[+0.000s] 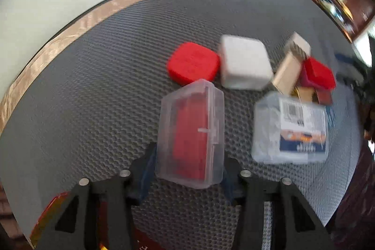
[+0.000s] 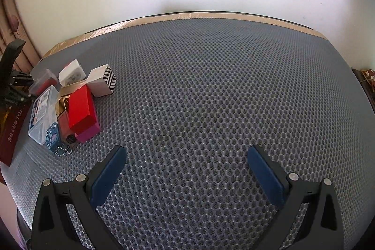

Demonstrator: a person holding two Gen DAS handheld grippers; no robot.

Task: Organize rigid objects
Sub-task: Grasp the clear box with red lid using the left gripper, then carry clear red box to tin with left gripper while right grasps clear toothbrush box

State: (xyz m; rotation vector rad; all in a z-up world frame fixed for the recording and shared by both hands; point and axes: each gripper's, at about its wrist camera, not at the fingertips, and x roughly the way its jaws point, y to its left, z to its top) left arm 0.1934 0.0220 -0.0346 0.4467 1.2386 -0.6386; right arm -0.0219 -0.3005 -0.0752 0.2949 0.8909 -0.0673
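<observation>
While the left wrist view looks almost straight down on a clear plastic case (image 1: 191, 132) with a red insert, lying at lower centre on the grey mesh worktop (image 1: 105, 86) with its long axis running up the frame between the left claw (image 1: 187, 177) pads, whose contact I cannot tell, the right wrist view shows the whole cluster at middle left. Just above it sit a red square box (image 1: 193, 65) and a white box (image 1: 245, 62); a labelled clear case (image 1: 290, 130) lies right. Spread wide, the right claw (image 2: 187, 170) hangs over bare mesh.
</observation>
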